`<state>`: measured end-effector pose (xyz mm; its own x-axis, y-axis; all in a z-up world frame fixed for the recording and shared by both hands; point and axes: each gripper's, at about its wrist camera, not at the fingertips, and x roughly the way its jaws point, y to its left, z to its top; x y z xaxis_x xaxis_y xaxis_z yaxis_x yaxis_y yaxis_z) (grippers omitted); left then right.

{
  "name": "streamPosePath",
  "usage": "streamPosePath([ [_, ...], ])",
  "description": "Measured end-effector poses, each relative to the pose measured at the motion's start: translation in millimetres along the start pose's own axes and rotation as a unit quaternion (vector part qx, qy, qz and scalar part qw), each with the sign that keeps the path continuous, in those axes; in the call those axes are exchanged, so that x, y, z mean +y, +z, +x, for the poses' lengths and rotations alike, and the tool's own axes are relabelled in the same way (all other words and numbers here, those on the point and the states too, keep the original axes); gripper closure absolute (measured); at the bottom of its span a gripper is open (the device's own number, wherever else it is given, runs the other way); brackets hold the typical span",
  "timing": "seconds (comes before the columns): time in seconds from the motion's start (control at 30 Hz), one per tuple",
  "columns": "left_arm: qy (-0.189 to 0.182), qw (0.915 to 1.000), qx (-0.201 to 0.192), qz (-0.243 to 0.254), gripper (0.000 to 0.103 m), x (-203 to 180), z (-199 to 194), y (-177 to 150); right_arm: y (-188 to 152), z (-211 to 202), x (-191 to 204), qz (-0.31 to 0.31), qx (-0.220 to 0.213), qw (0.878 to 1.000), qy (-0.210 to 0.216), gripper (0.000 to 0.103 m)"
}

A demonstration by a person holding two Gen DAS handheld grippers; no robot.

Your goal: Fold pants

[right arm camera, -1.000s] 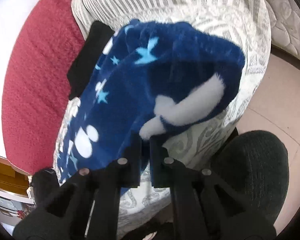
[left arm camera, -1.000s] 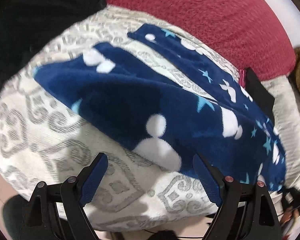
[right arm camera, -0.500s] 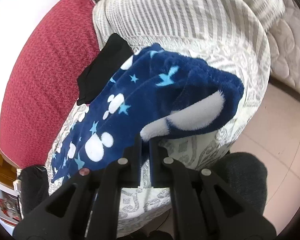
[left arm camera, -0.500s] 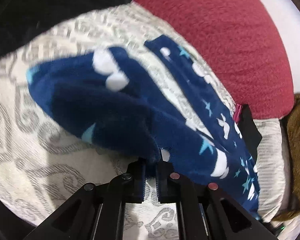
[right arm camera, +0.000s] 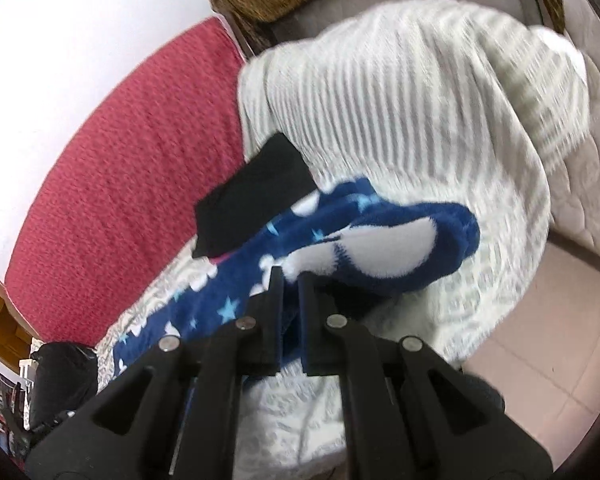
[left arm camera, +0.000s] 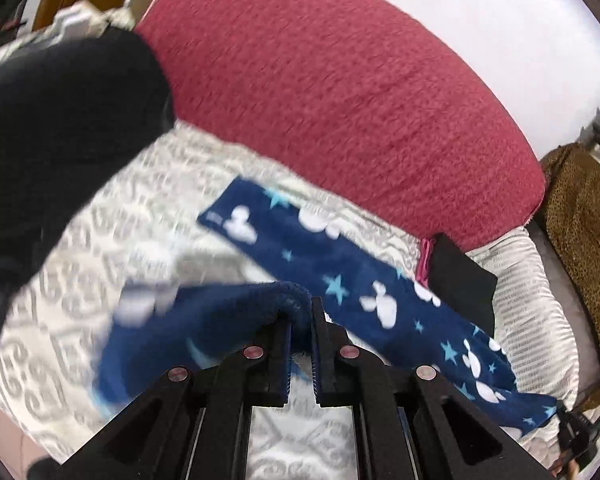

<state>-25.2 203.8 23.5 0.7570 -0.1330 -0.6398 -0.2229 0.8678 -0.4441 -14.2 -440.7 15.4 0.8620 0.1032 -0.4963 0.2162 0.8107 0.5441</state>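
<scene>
Your left gripper has just snapped its jaws tight on the near edge of the pants, your right gripper grips the other edge, and both lifted it off the sofa, low in frame, ready to fold.

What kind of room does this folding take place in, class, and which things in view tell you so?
Most likely a living room or bedroom at home. The blue star-print pants lie on a soft seat under a grey-patterned cover, a large red cushion leans against a white wall, and the floor is tiled.
</scene>
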Motion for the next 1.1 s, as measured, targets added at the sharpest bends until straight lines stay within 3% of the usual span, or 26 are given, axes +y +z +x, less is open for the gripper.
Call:
streamPosePath([
  [0.27,0.036,0.9975,-0.004,0.060,0.097,-47.4,36.5,48.7,26.6,35.8,14.4,-0.016,0.005,1.000,0.008,0.096],
  [0.4,0.046,0.9969,0.004,0.063,0.097,-60.1,63.4,72.1,42.4,62.9,18.2,-0.023,0.011,1.000,0.000,0.096],
  [0.7,0.105,0.9899,0.058,0.076,0.097,-77.2,173.6,119.1,73.6,141.9,27.1,-0.038,0.030,0.998,-0.038,0.096],
  [0.83,0.137,0.9826,0.090,0.087,0.096,-80.3,231.7,125.7,82.0,187.0,28.3,-0.054,0.046,0.995,-0.064,0.096],
  [0.97,0.141,0.9727,0.153,0.103,0.093,-84.1,296.3,128.4,90.0,243.7,26.2,-0.091,0.049,0.986,-0.131,0.096],
  [1.1,0.171,0.9560,0.190,0.144,0.093,-93.1,332.7,122.4,87.8,289.5,-0.9,-0.053,0.115,0.981,-0.148,0.096],
])
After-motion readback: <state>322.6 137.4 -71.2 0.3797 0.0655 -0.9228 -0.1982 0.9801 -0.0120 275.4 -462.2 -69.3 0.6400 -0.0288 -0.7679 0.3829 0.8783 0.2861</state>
